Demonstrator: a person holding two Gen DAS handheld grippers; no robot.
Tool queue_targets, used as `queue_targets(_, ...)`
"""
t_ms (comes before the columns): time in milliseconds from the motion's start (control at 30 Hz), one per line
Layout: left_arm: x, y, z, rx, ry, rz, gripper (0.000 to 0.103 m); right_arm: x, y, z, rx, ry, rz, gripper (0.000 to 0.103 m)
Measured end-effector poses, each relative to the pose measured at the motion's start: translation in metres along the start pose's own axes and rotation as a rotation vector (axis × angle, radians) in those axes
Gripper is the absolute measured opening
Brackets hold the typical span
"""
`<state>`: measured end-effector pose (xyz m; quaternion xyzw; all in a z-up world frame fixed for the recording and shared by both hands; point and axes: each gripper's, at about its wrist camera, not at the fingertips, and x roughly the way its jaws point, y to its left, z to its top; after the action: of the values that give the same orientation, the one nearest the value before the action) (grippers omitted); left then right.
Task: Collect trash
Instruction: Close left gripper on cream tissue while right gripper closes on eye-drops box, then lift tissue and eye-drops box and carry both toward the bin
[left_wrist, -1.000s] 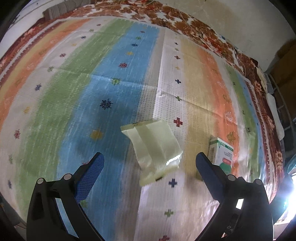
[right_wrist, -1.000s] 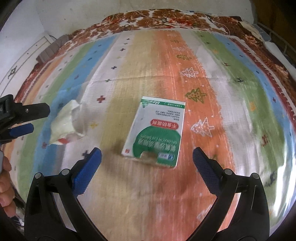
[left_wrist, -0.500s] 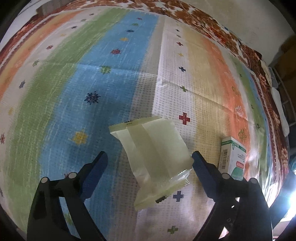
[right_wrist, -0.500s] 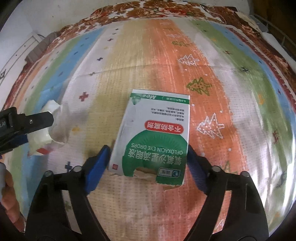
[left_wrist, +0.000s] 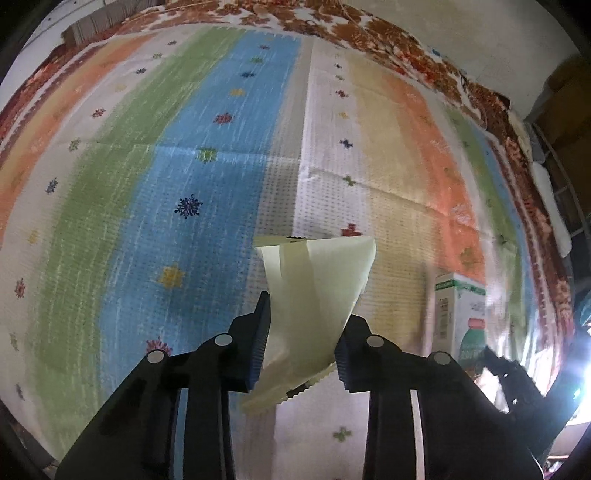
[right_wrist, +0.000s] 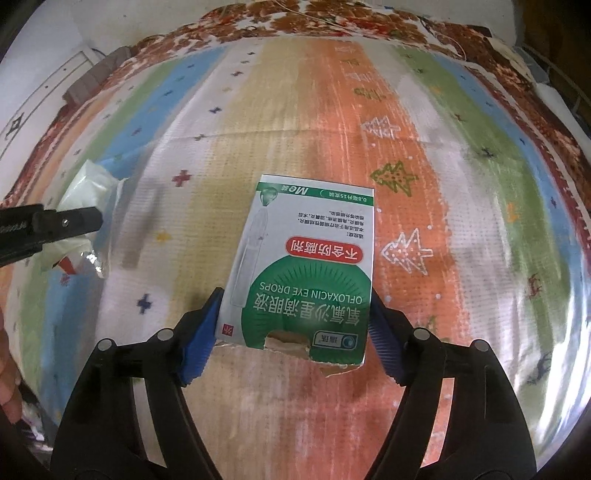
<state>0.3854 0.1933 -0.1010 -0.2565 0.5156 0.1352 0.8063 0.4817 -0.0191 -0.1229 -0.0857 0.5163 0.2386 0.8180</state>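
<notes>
Left gripper (left_wrist: 301, 332): jaws just closing, pinching the pale wrapper (left_wrist: 314, 299).
Right gripper (right_wrist: 291, 326): clamping the eye-drops box (right_wrist: 306, 266), right of wrapper.

Black grippers, ribbed blue fingers (right_wrist: 201, 334)

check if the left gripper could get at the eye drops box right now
Probably not: the left gripper has just been closing on the pale wrapper, and the eye drops box already sits between the right gripper's pads.
</notes>
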Motion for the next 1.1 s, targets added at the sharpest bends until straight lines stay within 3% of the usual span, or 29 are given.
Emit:
queue_targets(100,-0.014,-0.001,-0.004,-0.036,-0.005,-0.036,0.027,-0.02,-0.001,-0.005,-0.022,0.005,-0.002,0.069)
queue_targets(600,-0.076,-0.024,-0.05,0.001,-0.034,-0.101,0.026,-0.115,0.001,-0.033,-0.018,-0.046,0.049,0.069)
queue_targets(1100,-0.12,-0.036,-0.092,0.058,-0.064,-0.14,0.026,-0.172,0.002,-0.069,-0.072,-0.083,0.078,0.069)
